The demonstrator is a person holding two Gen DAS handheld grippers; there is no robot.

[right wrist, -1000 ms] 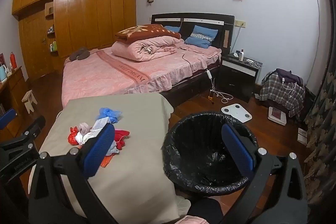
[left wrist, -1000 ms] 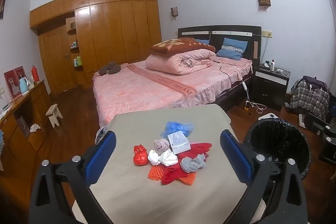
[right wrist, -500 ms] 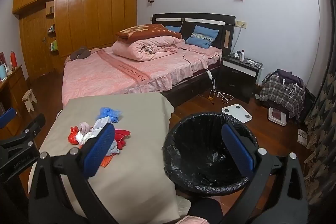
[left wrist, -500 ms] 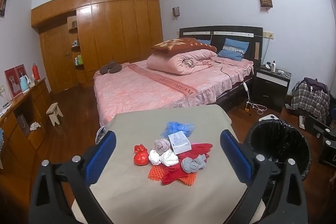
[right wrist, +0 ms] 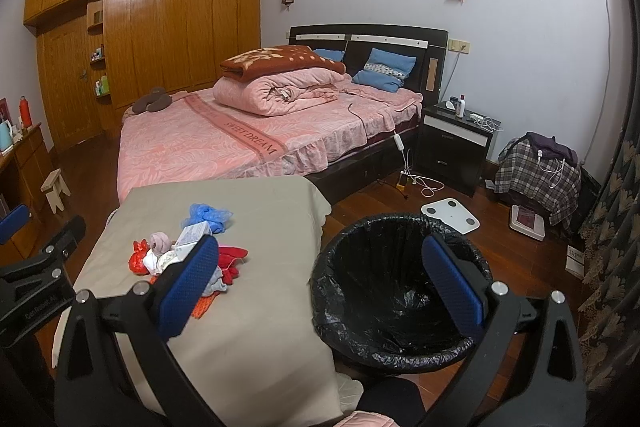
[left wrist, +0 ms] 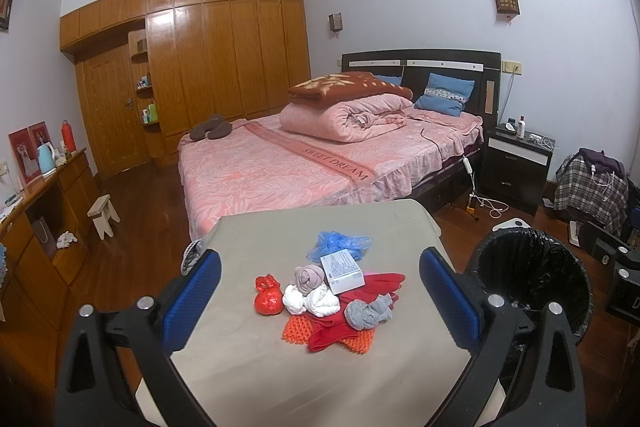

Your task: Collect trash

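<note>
Your left tool [left wrist: 320, 291] hangs above the near edge of the surface [left wrist: 248, 355], its 2 blue pads spread wide with nothing between them. The trash sits in 1 cluster near the middle of the surface. From left to right: a knotted red bag [left wrist: 267, 295], then a white cloth bundle [left wrist: 312, 301] touching a rolled pinkish sock [left wrist: 308, 277], an orange mesh piece [left wrist: 297, 327] under red fabric [left wrist: 374, 287], a white box [left wrist: 342, 267] lying on top, a blue plastic bag [left wrist: 338, 243] toward the far edge, and a grey sock ball [left wrist: 366, 313]. Off the surface's right edge, on the floor, stands the black-lined bin [right wrist: 396, 287]. Your right tool [right wrist: 320, 287] is also wide open and holds nothing, its left pad over the cluster, its right pad over the bin.
</note>
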